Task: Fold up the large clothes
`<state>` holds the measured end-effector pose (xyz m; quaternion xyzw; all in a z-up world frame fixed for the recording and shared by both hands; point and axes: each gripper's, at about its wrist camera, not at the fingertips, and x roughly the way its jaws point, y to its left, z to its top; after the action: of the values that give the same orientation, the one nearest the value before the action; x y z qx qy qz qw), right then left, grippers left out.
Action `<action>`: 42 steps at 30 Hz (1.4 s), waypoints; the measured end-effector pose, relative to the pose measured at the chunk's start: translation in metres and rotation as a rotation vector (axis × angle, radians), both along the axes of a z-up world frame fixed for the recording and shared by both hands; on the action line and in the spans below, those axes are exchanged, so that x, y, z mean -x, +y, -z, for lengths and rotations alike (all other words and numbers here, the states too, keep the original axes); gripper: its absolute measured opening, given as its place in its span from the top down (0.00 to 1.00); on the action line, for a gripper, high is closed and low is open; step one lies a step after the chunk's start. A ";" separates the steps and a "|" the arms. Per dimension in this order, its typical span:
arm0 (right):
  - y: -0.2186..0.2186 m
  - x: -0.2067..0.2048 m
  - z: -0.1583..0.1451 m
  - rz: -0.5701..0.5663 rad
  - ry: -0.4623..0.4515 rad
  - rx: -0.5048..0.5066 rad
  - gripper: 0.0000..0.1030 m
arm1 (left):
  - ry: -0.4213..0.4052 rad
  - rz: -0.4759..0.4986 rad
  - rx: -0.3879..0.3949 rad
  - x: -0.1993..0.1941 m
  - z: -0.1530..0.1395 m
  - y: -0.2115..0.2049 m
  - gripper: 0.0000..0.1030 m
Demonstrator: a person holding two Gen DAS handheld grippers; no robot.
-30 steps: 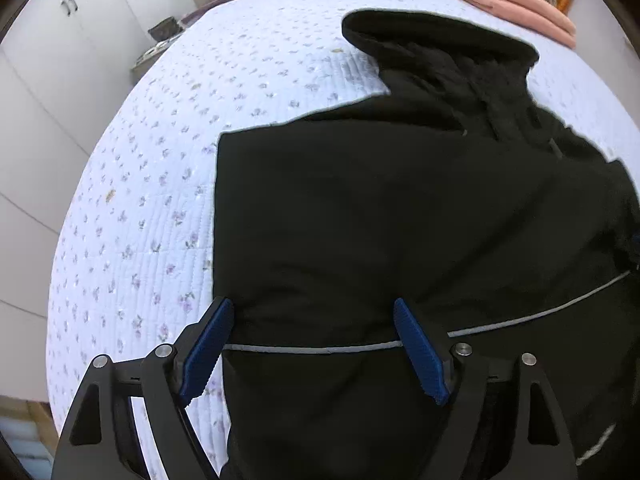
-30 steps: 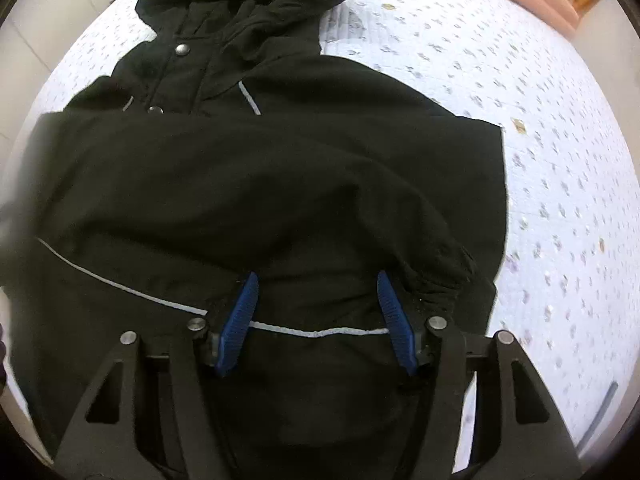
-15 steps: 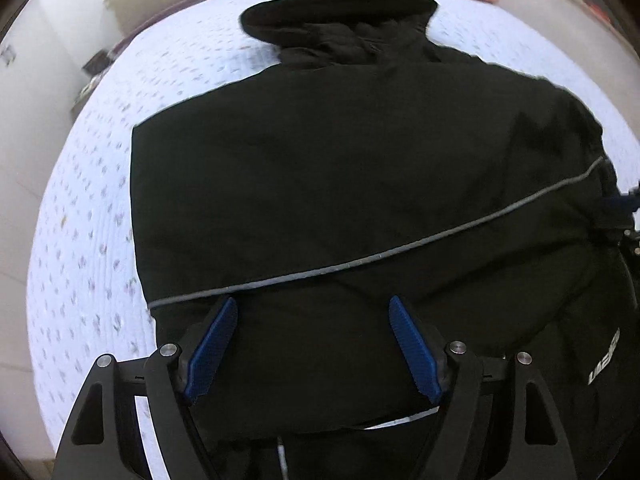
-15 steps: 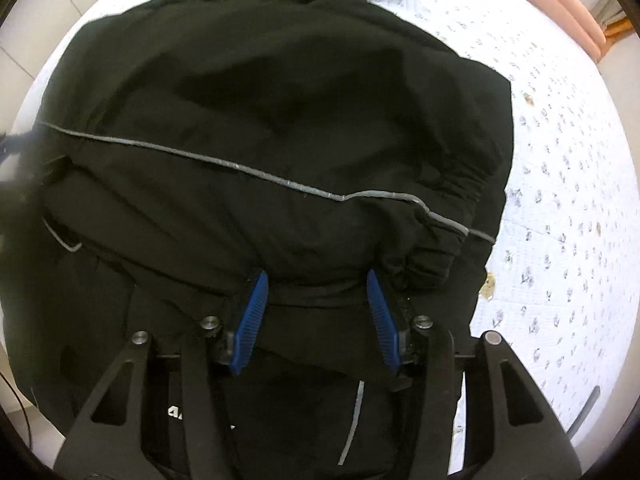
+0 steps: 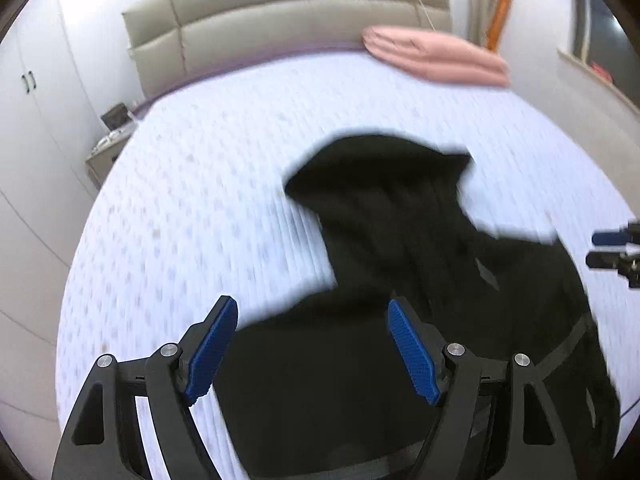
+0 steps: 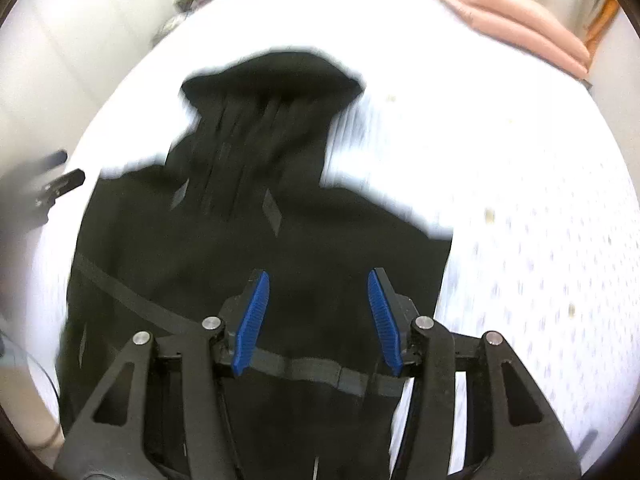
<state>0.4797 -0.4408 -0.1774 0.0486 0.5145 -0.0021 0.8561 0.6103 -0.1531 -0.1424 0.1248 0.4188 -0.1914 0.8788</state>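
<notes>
Nearest in the left wrist view, the left gripper (image 5: 310, 350) hangs above the bed with its blue pads (image 5: 412, 352) spread wide and nothing pinched between them; the fingers are released. Below the gap lie the left edge of the jacket (image 5: 360, 380) and a strip of bedspread (image 5: 180, 208).

In the right wrist view the right gripper (image 6: 316, 316) also hangs over the jacket (image 6: 224, 264), its pads (image 6: 252, 320) standing apart at a middling width. No cloth sits between them, so these fingers are released too. A grey reflective stripe (image 6: 320, 372) runs across the cloth just under the gripper's base.

The black jacket lies flat on the near part of the bed, its body spread between the two grippers. Farther on, its hood (image 6: 276, 80) points toward the headboard, creased lengthwise at the neck. Both views are smeared with motion blur, so fine detail on the cloth cannot be told.

Each gripper shows at the edge of the other's view, beside the jacket's shoulder.

Beyond the hood, bare bedspread stretches away. At the far right corner of the bed rests a folded pink blanket (image 5: 436, 58). Behind it stands the padded grey headboard (image 5: 288, 12), and to the far left a small bedside table (image 5: 110, 144) and white wardrobe doors (image 5: 36, 120).
</notes>
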 end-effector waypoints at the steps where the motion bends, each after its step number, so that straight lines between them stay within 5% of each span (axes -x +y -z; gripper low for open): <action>1: -0.001 -0.013 -0.001 0.010 -0.026 -0.002 0.52 | 0.000 -0.023 0.010 -0.017 0.001 -0.002 0.23; 4: -0.016 -0.062 -0.002 0.056 -0.065 -0.035 0.52 | 0.053 -0.060 0.048 -0.076 0.013 -0.008 0.23; 8: -0.021 -0.116 0.007 0.087 -0.071 -0.060 0.52 | 0.110 -0.038 -0.038 -0.127 0.043 -0.022 0.23; 12: -0.032 -0.153 0.024 0.101 -0.045 -0.047 0.52 | 0.109 -0.024 -0.116 -0.156 0.073 -0.031 0.23; 21: -0.025 -0.203 0.064 0.070 0.016 -0.019 0.53 | 0.110 -0.080 -0.087 -0.188 0.117 -0.051 0.23; 22: -0.025 -0.205 0.069 0.073 0.020 -0.027 0.58 | 0.110 -0.089 -0.080 -0.189 0.119 -0.052 0.26; 23: -0.025 -0.205 0.070 0.079 0.019 -0.018 0.78 | 0.104 -0.100 -0.084 -0.191 0.120 -0.052 0.43; 25: -0.025 -0.204 0.071 0.091 0.014 0.023 0.93 | 0.128 -0.101 -0.033 -0.194 0.118 -0.048 0.76; 27: -0.030 -0.191 0.061 0.113 -0.036 0.005 0.97 | 0.112 -0.109 0.093 -0.186 0.097 -0.037 0.87; 30: -0.040 -0.160 0.037 0.130 -0.143 -0.043 0.97 | 0.042 -0.061 0.202 -0.164 0.065 -0.021 0.85; 32: -0.045 -0.152 0.044 0.117 -0.137 -0.046 0.94 | 0.101 -0.051 0.226 -0.168 0.076 -0.011 0.83; 37: -0.037 -0.163 0.103 0.083 0.028 -0.028 0.94 | 0.255 -0.014 0.057 -0.177 0.152 -0.020 0.82; 42: -0.046 -0.151 0.088 0.078 0.031 -0.070 0.79 | 0.199 0.068 -0.003 -0.158 0.136 -0.016 0.66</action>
<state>0.6306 -0.4872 -0.2656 0.0984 0.5252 -0.0182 0.8451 0.7683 -0.1686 -0.2786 0.1208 0.5000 -0.2320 0.8256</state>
